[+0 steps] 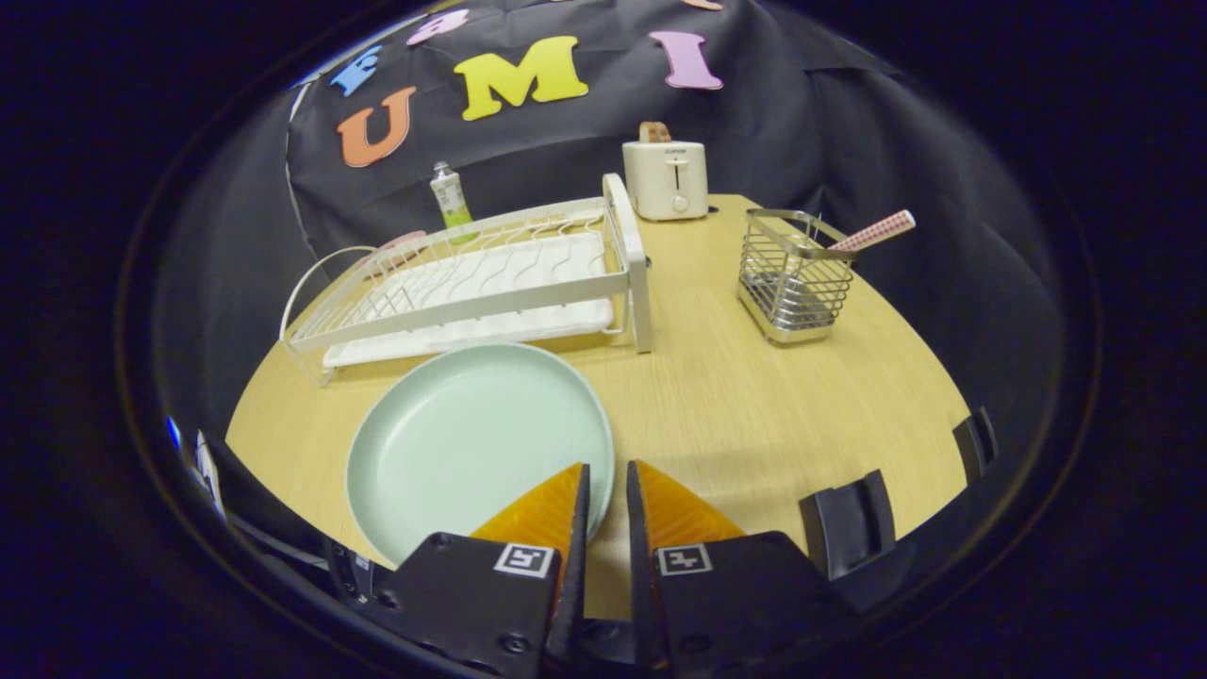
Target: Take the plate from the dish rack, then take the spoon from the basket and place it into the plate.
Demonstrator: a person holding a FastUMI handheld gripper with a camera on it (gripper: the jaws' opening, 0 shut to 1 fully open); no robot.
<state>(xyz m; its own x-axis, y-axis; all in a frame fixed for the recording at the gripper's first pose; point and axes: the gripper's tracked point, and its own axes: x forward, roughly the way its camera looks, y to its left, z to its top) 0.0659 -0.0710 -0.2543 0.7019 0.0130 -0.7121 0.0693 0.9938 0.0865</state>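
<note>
The plate (471, 434) lies flat on the worktop (754, 415), just in front of the dish rack (471, 283). Its near right rim passes between the fingers of the hand-held gripper (608, 476): one finger sits over the inside of the plate and the other over bare worktop just outside the rim. The fingers stand close together with a narrow gap, and whether both press on the rim cannot be told. The plate is round, pale mint green, plain and shallow with a low raised rim, and nothing lies in it.

The dish rack, white with wire ribs over a white drip tray, stands behind the plate, and a pinkish disc-like thing (396, 247) shows at the rack's far left end; what it is cannot be told. Behind the rack, against the dark cloth wall, stands a small bottle (451, 195) with a green label. To the right of the rack's far end is a cream toaster (666, 177) with a slice of bread (654, 132) sticking up from it.

Farther right of the rack stands the basket (792, 283), a metal wire holder, well apart from the plate and beyond the fingers. The spoon (872, 232) leans in it, its checked pinkish handle sticking out over the basket's right rim; the bowl of the spoon is hidden inside.
</note>
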